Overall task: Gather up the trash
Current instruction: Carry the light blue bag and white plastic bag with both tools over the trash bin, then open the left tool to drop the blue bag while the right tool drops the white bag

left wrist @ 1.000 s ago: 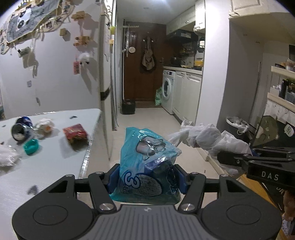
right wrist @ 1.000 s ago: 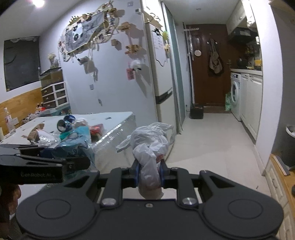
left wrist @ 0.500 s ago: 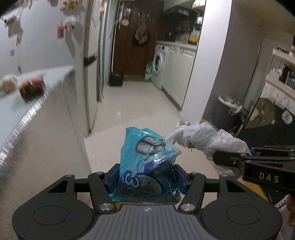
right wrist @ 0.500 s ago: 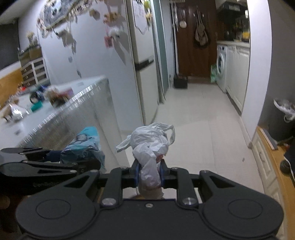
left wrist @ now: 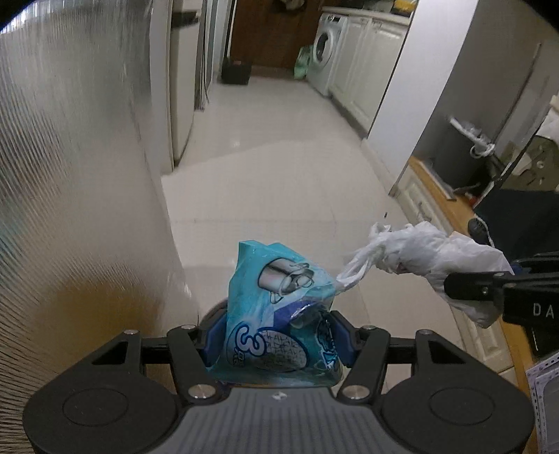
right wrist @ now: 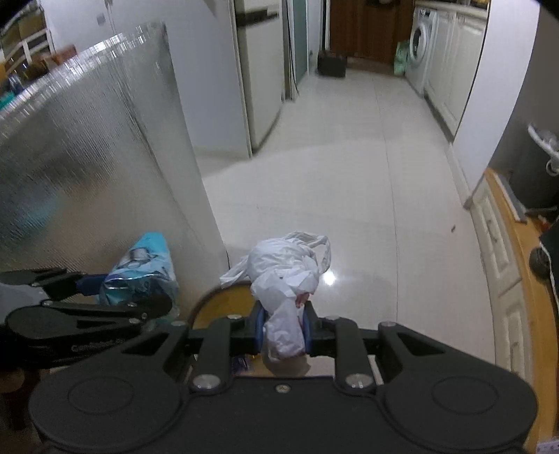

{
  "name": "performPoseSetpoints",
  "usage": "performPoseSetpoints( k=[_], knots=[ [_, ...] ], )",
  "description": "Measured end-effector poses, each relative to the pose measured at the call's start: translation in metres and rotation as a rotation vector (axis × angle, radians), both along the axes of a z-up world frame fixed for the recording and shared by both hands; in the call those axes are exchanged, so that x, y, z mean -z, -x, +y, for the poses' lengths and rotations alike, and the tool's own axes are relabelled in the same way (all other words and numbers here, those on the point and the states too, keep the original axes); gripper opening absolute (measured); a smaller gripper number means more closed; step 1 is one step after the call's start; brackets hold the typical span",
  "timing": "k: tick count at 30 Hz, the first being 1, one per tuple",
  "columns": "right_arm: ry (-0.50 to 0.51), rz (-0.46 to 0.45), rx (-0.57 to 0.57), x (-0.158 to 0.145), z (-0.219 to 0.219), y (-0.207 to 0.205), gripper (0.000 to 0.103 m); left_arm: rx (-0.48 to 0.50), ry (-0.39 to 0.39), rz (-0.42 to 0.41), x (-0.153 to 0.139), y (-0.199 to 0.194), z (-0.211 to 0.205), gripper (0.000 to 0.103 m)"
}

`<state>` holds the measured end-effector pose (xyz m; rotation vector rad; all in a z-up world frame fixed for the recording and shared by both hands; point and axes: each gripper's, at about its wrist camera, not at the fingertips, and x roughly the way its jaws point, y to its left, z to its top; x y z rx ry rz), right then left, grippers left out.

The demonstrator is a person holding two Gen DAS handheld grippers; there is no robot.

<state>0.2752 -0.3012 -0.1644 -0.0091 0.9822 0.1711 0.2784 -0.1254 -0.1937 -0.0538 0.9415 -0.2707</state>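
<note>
Through the left wrist view, the left tongs clamp one crinkled blue plastic snack wrapper above the pale tiled floor, beside the ribbed silver surface. This looks like the carrying step; next comes finding a bin, possibly the dark one at right.

From the right wrist view, the right tongs, nearly closed, pinch one crumpled white plastic bag. Two pieces, one per tongs.

Glossy pale tiled floor running to a dark wooden door; washing machine and white cabinets on the right, ribbed silvery counter side on the left
</note>
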Motion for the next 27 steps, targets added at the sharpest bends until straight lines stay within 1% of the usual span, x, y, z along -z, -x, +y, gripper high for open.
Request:
performPoseSetpoints(
  k=[9,13,17,20,26,27],
  knots=[
    [0.03,0.137,-0.003,0.06,0.014,-0.036,0.023,-0.01,0.057,0.144,0.086,-0.015,0.008,0.061],
    [0.032,0.193,-0.016,0.088,0.024,-0.049,0.023,-0.021,0.081,0.19,0.116,-0.022,0.008,0.061],
    [0.048,0.243,-0.032,0.115,0.033,-0.059,0.023,-0.045,0.118,0.222,0.139,-0.034,0.005,0.062],
    [0.055,0.283,-0.026,0.137,0.036,-0.069,0.023,-0.061,0.143,0.262,0.154,-0.04,0.006,0.062],
    [0.069,0.348,-0.029,0.164,0.045,-0.085,0.024,-0.054,0.143,0.3,0.173,-0.047,0.004,0.062],
    [0.072,0.354,-0.028,0.167,0.047,-0.088,0.024,-0.052,0.143,0.306,0.178,-0.05,-0.002,0.062]
  ],
)
